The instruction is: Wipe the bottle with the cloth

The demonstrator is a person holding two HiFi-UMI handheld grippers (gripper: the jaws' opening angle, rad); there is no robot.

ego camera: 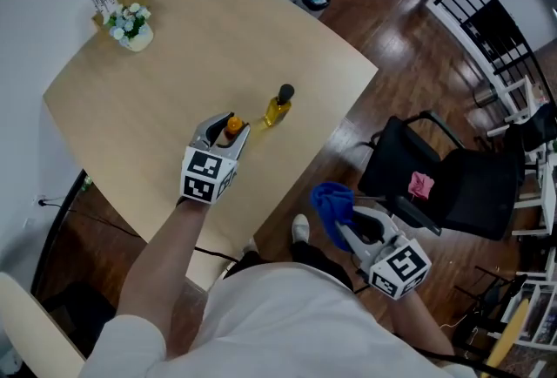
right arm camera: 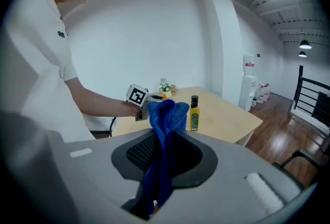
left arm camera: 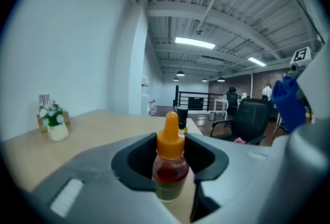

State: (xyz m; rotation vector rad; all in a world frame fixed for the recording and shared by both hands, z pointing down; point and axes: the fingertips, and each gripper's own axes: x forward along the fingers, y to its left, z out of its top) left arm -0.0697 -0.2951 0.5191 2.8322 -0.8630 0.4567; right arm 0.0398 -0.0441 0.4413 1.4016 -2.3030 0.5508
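My left gripper (ego camera: 226, 134) hovers over the wooden table (ego camera: 157, 97), shut on a small bottle (ego camera: 231, 127) with an orange dropper cap and reddish liquid. In the left gripper view this bottle (left arm camera: 168, 166) stands upright between the jaws. Off the table's near right edge, my right gripper (ego camera: 352, 224) is shut on a blue cloth (ego camera: 332, 204). In the right gripper view the cloth (right arm camera: 164, 130) rises in a fold out of the jaws. A yellow oil bottle (ego camera: 278, 106) with a black cap stands on the table just beyond the left gripper.
A white pot of flowers (ego camera: 130, 26) sits at the table's far left corner. A black chair (ego camera: 452, 180) with a pink rag (ego camera: 421, 185) on its seat stands on the wooden floor to the right. The oil bottle (right arm camera: 194, 113) shows past the cloth.
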